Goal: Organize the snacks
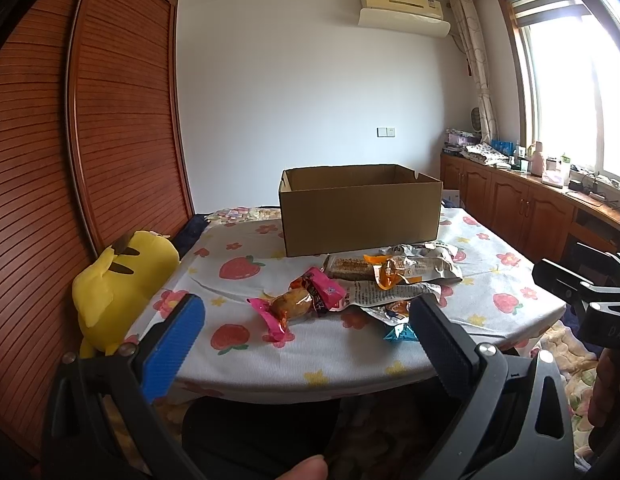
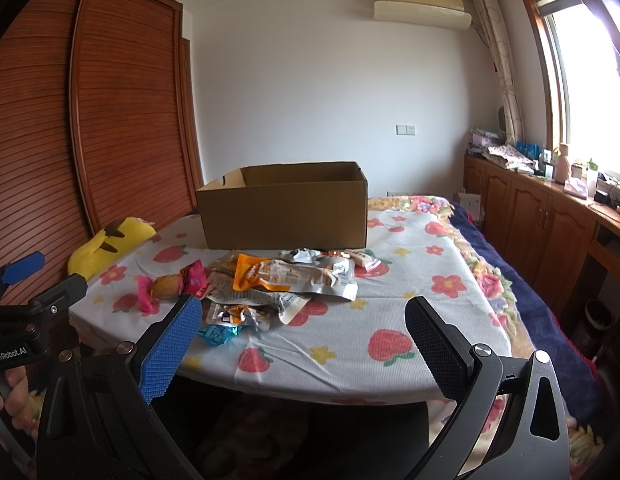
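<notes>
From the left wrist view, your left tool point(image 1: 305, 312) hangs at the near edge of the desk point(image 1: 490, 280) with its jaws wide apart and nothing between them. The snacks point(image 1: 374, 280) lie in a loose heap on the strawberry cloth, between you and the open cardboard box point(image 1: 360, 216) at the far side. The pink-wrapped pastry point(image 1: 297, 300) sits a little apart on the left of the heap, so it looks like the easiest first pick: come down over its middle, with one pad on each long side, and close on the body, not on the twisted ends, which will likely slip. Keep clear of the yellow plush toy point(image 1: 117, 284) at the left edge of the desk. From the right wrist view, your right tool point(image 2: 303, 334) is also spread open and empty, near the front edge, to the right of the heap. The small blue packet point(image 2: 217, 334) lies just beside its left pad, the nearest thing to take. The orange packet point(image 2: 261, 274) rests on top of flat silver ones, so lift it before those beneath. Carry each piece over the near wall of the box, which looks tall, and release low inside.
</notes>
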`<state>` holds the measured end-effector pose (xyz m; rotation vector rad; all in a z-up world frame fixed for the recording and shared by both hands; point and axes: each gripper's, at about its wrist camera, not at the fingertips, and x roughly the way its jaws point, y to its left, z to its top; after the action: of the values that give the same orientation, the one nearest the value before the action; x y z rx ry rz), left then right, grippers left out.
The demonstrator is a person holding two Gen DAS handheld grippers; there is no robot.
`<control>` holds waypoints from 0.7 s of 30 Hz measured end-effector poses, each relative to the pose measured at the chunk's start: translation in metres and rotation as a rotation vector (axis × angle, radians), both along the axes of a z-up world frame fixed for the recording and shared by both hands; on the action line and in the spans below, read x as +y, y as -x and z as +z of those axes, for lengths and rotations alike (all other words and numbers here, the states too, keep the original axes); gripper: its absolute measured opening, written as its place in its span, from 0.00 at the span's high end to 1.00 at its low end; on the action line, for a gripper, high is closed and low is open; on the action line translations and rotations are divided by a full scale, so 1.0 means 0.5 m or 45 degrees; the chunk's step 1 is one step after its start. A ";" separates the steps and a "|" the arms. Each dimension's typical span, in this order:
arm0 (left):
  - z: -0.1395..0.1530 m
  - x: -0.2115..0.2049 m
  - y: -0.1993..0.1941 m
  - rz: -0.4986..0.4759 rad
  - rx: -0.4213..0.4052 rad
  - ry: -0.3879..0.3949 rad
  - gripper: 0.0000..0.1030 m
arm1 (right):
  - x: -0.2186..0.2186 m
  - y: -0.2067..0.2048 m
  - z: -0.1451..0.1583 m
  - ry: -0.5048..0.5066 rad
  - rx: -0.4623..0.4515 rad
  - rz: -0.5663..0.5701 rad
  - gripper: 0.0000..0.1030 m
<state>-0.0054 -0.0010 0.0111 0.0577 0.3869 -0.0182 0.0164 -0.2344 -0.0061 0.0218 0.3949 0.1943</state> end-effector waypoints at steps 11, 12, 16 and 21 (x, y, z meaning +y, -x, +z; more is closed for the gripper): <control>-0.009 0.000 -0.003 -0.005 0.018 -0.002 0.00 | 0.004 -0.007 -0.007 0.000 0.009 0.007 0.00; -0.011 0.001 -0.005 -0.008 0.025 -0.002 0.00 | 0.005 -0.008 -0.008 0.000 0.011 0.008 0.00; -0.021 0.006 -0.016 -0.005 0.049 -0.013 0.00 | 0.010 -0.017 -0.017 -0.004 0.023 0.025 0.00; -0.039 0.026 -0.045 0.015 0.088 -0.027 0.00 | 0.029 -0.053 -0.040 -0.014 0.086 0.095 0.00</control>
<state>0.0173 0.0120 -0.0084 0.0756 0.4569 -0.0048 0.0427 -0.2198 -0.0260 0.0244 0.4623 0.2695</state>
